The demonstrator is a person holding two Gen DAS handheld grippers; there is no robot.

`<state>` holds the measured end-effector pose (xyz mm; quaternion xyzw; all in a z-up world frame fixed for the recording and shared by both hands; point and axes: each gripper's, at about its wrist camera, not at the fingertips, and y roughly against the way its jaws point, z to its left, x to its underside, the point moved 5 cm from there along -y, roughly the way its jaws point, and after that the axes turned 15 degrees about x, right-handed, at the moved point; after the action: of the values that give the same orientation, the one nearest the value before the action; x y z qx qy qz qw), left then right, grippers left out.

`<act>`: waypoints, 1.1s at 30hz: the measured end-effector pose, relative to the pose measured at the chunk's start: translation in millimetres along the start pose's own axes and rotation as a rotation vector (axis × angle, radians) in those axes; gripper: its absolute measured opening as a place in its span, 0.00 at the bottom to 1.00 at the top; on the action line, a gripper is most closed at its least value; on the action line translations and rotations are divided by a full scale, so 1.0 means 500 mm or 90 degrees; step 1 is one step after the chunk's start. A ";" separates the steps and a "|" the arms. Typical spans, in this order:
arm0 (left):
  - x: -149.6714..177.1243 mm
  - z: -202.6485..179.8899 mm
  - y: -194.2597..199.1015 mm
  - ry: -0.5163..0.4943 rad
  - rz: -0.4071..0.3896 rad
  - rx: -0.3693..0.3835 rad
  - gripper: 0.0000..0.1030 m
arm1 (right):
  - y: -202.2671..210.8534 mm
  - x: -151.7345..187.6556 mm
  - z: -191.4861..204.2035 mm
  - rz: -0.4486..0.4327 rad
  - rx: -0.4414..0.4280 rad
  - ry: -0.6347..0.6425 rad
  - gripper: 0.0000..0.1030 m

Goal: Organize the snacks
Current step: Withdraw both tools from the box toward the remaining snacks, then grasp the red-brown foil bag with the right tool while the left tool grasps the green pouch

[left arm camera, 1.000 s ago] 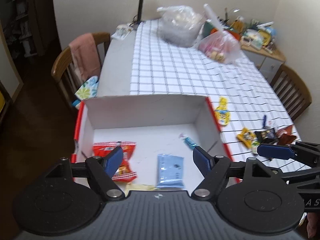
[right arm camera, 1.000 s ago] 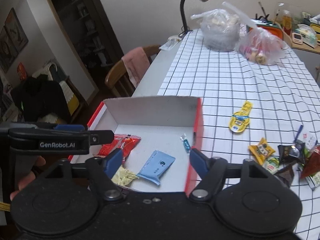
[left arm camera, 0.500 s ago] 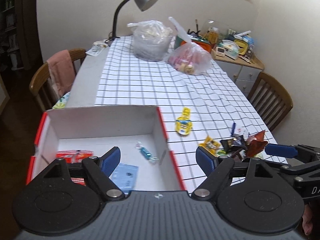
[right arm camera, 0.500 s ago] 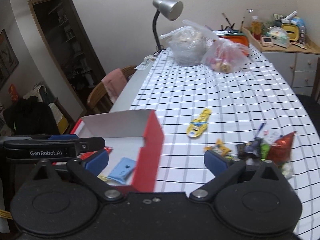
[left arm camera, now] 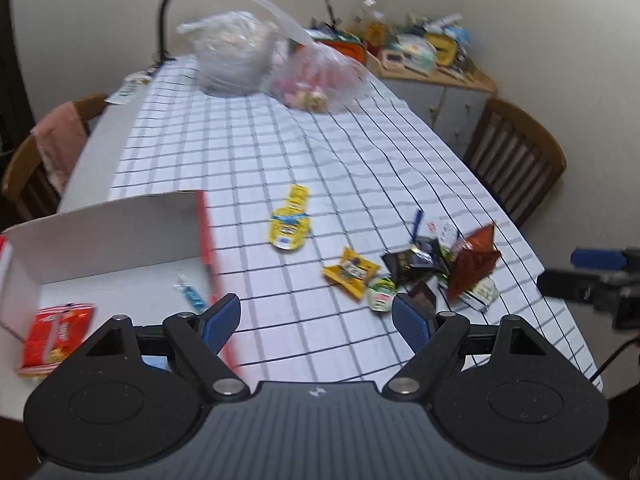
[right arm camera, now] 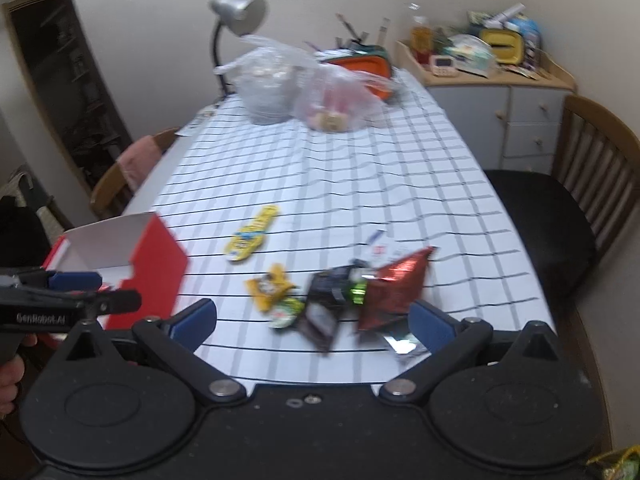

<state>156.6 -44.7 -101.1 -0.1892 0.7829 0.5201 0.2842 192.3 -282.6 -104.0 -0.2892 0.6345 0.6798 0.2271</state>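
Left to right. Red-and-white box (left arm camera: 120, 232) sits at the left edge of the checked tablecloth (left arm camera: 260, 152); inside it a red snack packet (left arm camera: 56, 334) and a small blue-wrapped candy (left arm camera: 191, 294). Left gripper (left arm camera: 316, 318) hovers over the box's right wall, jaws wide apart, nothing between them. On bare cloth just right of the box: yellow flat pack (left arm camera: 290, 224). Further right, a loose pile: yellow wrapper (left arm camera: 351, 271), small green-white cup (left arm camera: 382, 298), black packet (left arm camera: 414, 264), red foil bag (left arm camera: 472, 264), all touching or overlapping. Right gripper (right arm camera: 312, 322) is above that pile, jaws wide apart, holding nothing; red foil bag (right arm camera: 394, 292) lies near its right finger, contact unclear due to blur. Two clear plastic bags (left arm camera: 276, 64) sit at the far end.
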 end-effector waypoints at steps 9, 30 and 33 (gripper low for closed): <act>-0.010 -0.046 -0.133 -0.015 0.057 -0.004 0.80 | -0.090 -0.016 -0.094 0.051 0.008 -0.034 0.99; -0.017 -0.019 -0.343 0.045 0.168 0.000 0.62 | -0.242 -0.061 -0.109 0.137 -0.024 -0.051 0.96; -0.027 -0.018 -0.361 0.063 0.180 0.022 0.53 | -0.254 -0.064 -0.110 0.144 -0.022 -0.051 0.95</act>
<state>271.2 -123.1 -217.2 -0.0978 0.8234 0.5316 0.1726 307.4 -323.7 -176.6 -0.1923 0.6416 0.7230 0.1694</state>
